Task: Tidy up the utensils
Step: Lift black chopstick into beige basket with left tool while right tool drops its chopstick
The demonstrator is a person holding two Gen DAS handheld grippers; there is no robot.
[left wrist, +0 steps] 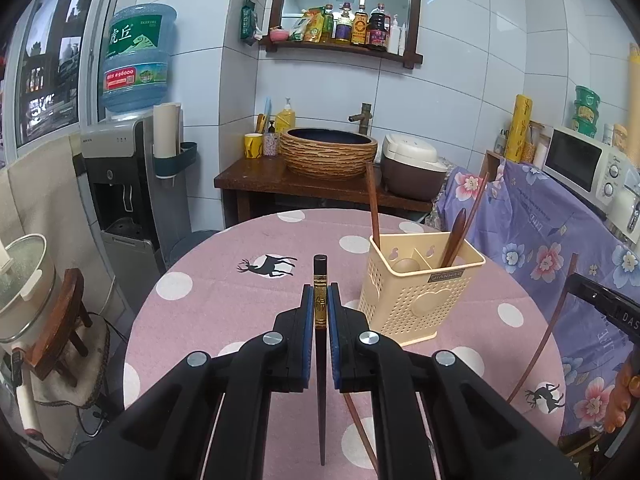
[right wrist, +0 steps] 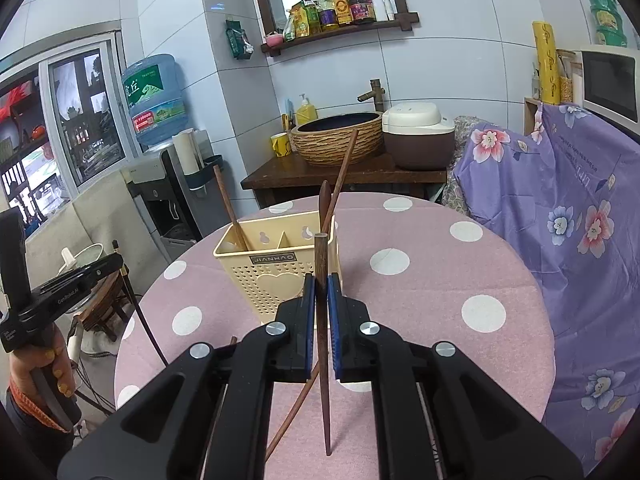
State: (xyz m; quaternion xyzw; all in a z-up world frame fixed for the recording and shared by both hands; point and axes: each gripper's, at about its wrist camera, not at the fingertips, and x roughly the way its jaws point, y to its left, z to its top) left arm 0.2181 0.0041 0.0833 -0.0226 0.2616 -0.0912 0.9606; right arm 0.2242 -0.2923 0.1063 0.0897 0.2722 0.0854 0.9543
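Note:
My left gripper [left wrist: 320, 292] is shut on a dark chopstick with a gold band [left wrist: 320, 268], held upright above the pink spotted table [left wrist: 224, 304]. My right gripper [right wrist: 320, 282] is shut on a brown wooden chopstick [right wrist: 320, 248], also upright. The cream perforated utensil holder [left wrist: 416, 300] stands just ahead and right of the left gripper, and it sits directly behind the right gripper as the holder [right wrist: 276, 276]. In it stand a wooden spoon [left wrist: 456, 236] and two chopsticks. One loose chopstick [right wrist: 292, 412] lies on the table below.
A purple floral cloth [left wrist: 540, 232] covers furniture to the right of the table. Behind the table are a dark wooden counter with a woven basin [left wrist: 328, 152] and a rice cooker [left wrist: 412, 164]. A water dispenser [left wrist: 116, 184] stands at the left, and a small wooden stool [left wrist: 64, 316] beside the table.

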